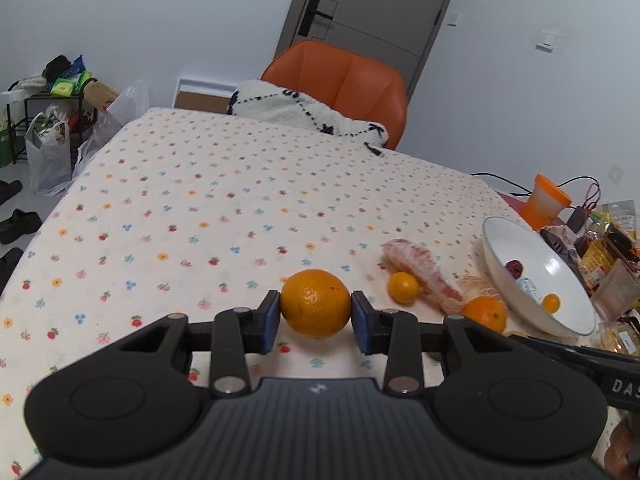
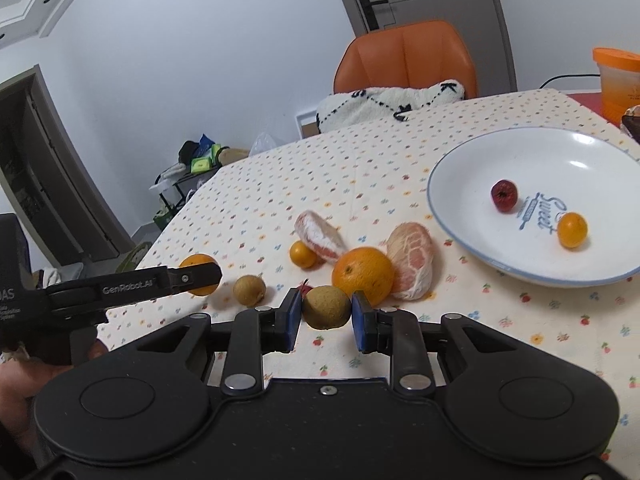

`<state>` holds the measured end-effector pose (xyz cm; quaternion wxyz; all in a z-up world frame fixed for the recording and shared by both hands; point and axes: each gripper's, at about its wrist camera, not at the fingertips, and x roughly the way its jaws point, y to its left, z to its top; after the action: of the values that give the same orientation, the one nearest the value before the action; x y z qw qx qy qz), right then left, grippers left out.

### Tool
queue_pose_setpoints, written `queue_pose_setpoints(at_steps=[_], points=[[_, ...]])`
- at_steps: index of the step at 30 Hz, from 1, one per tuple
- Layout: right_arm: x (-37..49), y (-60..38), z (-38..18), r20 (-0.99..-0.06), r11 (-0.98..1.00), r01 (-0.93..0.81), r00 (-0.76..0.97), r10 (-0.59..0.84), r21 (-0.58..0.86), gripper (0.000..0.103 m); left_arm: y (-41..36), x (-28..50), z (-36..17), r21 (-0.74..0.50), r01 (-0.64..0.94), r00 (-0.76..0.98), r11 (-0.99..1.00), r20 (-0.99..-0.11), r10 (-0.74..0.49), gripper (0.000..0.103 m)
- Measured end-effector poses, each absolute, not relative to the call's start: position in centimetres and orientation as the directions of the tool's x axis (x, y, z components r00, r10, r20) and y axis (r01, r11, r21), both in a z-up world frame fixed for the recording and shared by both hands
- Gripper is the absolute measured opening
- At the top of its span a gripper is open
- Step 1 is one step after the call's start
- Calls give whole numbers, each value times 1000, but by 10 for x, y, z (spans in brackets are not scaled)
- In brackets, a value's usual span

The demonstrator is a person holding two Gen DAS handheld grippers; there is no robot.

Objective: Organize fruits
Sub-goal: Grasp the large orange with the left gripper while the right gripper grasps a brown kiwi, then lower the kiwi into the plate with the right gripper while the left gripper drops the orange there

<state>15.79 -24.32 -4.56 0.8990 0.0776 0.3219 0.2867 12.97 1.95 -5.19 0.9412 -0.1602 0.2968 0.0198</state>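
Floral tablecloth [image 1: 200, 184]: left gripper [image 1: 315, 315] clamps an orange [image 1: 315, 303]; right gripper [image 2: 325, 312] pinches a longan [image 2: 326, 306]. Pickup step; next, carry both to the white plate [image 2: 460, 168].

Right tool [image 2: 326, 314] around brown fruit [image 2: 326, 307]

Orange [image 1: 315, 303] between blue fingers [image 1: 270, 320]; brown longan [image 2: 326, 307] likewise.
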Motion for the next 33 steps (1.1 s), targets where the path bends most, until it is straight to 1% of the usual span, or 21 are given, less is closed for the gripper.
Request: queue_pose_setpoints(at_steps=[11,33], points=[[161,-270,-39,-509,849,-413,680,529,330,25,-14,133,-33,-277,-51,842,959,-528,-108,36],[170,-339,-31,-478,895,-296,766,431,333,26,-82,154,-22,-250,80,835,965,-512,-202,36]])
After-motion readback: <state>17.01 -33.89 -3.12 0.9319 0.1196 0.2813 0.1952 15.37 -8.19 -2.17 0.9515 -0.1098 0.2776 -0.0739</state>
